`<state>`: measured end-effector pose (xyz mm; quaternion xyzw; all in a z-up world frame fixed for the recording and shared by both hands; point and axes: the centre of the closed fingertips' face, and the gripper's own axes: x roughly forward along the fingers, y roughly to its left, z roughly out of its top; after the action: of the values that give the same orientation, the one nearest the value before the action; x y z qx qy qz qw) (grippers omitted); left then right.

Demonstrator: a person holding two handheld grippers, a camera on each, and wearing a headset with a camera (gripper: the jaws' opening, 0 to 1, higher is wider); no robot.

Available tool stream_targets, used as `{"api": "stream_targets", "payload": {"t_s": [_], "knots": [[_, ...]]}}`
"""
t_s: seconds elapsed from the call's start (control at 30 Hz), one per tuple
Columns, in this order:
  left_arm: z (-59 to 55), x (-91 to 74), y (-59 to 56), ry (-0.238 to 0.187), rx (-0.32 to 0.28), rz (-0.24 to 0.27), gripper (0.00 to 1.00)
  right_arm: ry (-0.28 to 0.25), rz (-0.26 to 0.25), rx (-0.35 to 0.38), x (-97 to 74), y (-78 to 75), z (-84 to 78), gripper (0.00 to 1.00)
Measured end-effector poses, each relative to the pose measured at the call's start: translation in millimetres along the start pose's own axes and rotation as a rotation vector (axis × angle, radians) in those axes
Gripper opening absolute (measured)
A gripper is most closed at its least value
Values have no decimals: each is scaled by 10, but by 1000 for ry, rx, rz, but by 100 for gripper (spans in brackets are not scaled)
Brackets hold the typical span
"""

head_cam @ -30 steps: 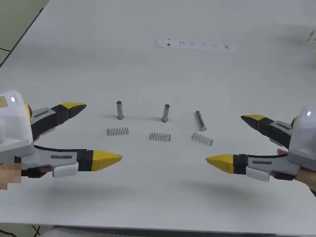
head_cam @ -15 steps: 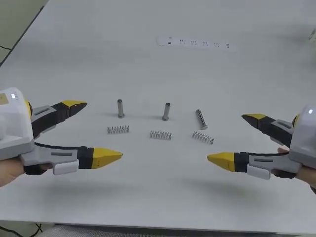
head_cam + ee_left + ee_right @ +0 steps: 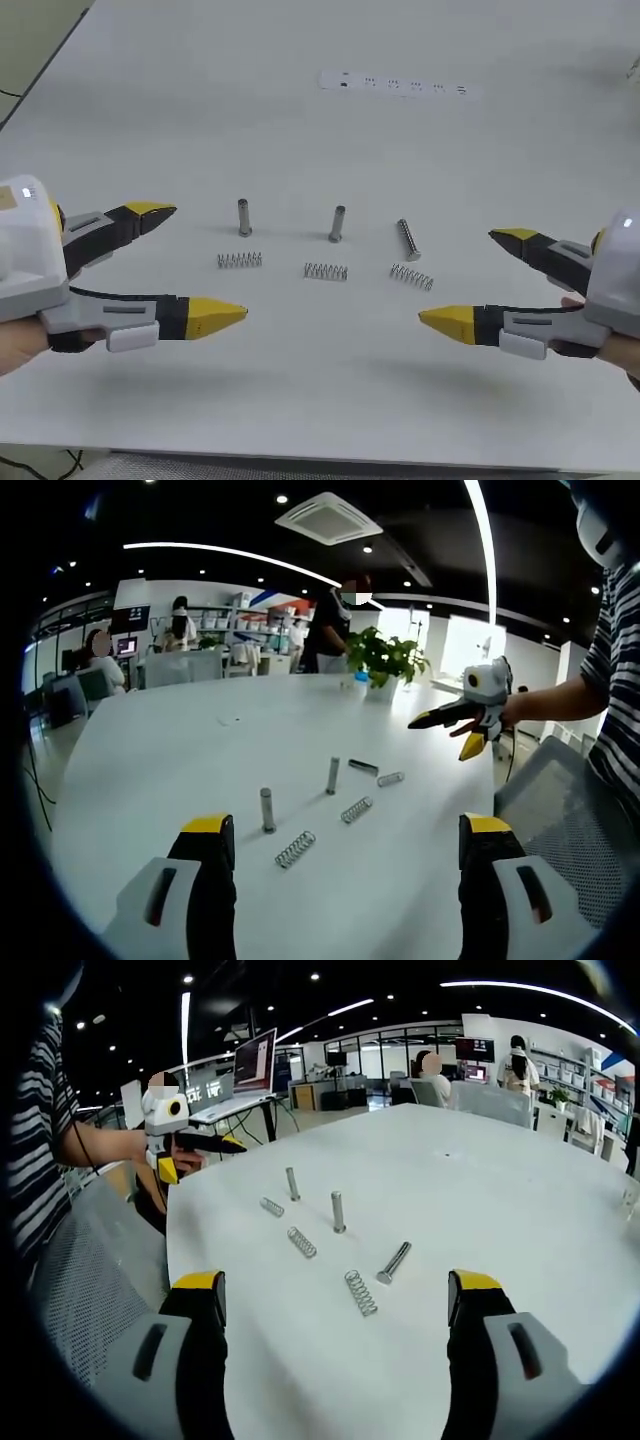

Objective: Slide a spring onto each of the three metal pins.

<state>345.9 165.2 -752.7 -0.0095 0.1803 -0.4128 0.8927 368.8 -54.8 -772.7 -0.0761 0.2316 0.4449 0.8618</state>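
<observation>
On the white table (image 3: 320,150), two metal pins stand upright, one at the left (image 3: 243,216) and one in the middle (image 3: 338,223). The third pin (image 3: 406,240) lies on its side at the right. A spring lies just in front of each: left spring (image 3: 239,261), middle spring (image 3: 325,271), right spring (image 3: 411,277). My left gripper (image 3: 198,262) hovers open to the left of the row with nothing in it. My right gripper (image 3: 465,278) hovers open to the right, also holding nothing. The left gripper view shows the nearest pin (image 3: 267,809) and spring (image 3: 295,848); the right gripper view shows the lying pin (image 3: 393,1261) and its spring (image 3: 360,1292).
A white power strip (image 3: 392,88) lies far back on the table. The table's front edge (image 3: 320,462) runs close below the grippers. A potted plant (image 3: 385,660) stands at the table's far end, a monitor (image 3: 255,1060) on another desk, with people in the background.
</observation>
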Motion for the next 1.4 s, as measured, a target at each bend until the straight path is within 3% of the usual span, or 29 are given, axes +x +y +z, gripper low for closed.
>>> {"api": "stream_targets", "payload": {"t_s": [0.4, 0.73, 1.1, 1.4], "knots": [[-7, -6, -1, 3, -2, -5, 91, -2, 13, 11, 129, -22, 123, 89], [-6, -32, 28, 1, -5, 1, 90, 27, 9, 37, 256, -104, 205, 83], [-15, -11, 25, 3, -10, -5, 90, 72, 2, 80, 382, -225, 225, 67], [-33, -14, 37, 4, -16, -4, 89, 130, -34, 120, 524, -412, 206, 53]]}}
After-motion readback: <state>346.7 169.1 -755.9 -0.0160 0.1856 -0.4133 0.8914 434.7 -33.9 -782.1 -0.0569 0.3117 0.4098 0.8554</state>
